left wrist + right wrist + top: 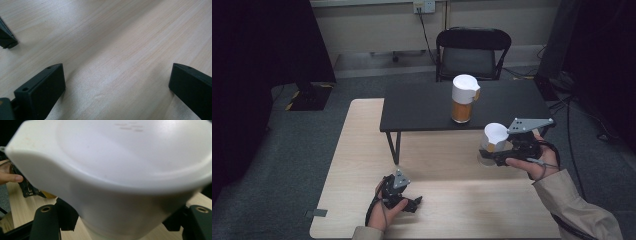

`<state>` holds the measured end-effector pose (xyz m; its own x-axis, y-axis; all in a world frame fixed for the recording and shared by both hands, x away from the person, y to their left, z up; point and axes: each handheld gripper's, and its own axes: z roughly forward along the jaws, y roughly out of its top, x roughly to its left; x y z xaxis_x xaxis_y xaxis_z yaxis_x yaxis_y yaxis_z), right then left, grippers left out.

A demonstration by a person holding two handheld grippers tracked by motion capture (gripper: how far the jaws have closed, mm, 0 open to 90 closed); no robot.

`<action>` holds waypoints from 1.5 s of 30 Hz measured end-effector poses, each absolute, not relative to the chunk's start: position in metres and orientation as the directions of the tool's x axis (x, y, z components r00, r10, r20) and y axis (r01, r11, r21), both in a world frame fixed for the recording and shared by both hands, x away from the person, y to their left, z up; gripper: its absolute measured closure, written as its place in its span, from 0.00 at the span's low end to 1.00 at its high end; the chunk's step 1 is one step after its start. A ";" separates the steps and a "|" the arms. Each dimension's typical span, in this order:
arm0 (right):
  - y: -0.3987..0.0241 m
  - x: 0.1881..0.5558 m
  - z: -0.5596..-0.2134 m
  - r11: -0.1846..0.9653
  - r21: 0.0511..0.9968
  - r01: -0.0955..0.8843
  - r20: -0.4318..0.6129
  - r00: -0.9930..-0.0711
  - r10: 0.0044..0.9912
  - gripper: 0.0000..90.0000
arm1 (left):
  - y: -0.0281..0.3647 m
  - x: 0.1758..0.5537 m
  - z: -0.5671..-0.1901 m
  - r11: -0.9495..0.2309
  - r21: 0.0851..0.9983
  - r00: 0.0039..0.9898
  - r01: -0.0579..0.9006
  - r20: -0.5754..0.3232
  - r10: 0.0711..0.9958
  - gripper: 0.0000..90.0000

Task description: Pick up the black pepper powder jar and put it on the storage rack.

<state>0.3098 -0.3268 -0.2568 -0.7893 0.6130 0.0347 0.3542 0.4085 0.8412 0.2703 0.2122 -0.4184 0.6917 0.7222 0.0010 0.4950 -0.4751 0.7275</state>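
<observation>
A person at a light wooden table (362,150) holds a two-jaw gripper in each hand; the right gripper (492,156), seen from above at the table's right side, is clamped on a white-lidded jar (493,142), its jaws pressed against the jar's sides just under the lid; in the right gripper view the white lid (130,157) looms directly ahead of the jaws, with the pale body of the jar dropping between them; the jar hangs clear of the tabletop, slightly tilted, in front of the hand that carries it. The left gripper (414,204) rests low on the near part of the table, well apart from the jar; in the left gripper view its jaws stand wide apart with bare wood between them. Beyond the right gripper, on a low black table (422,107), a second white-lidded jar (463,98) with orange contents stands upright; a black chair (473,52) sits behind it.
</observation>
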 end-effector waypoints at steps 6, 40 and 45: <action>-0.328 0.312 -0.243 0.409 0.846 0.341 0.026 -0.794 0.607 0.34 | 0.212 0.270 -0.419 -0.474 0.728 0.691 0.495 0.000 0.723 0.00; -0.325 0.322 -0.182 0.388 0.866 0.316 -0.007 -0.768 0.641 0.34 | 0.212 0.270 -0.418 -0.474 0.728 0.691 0.496 0.000 0.723 0.00; -0.322 0.324 -0.176 0.387 0.867 0.315 -0.020 -0.752 0.658 0.34 | 0.212 0.270 -0.418 -0.475 0.727 0.691 0.496 0.000 0.722 0.00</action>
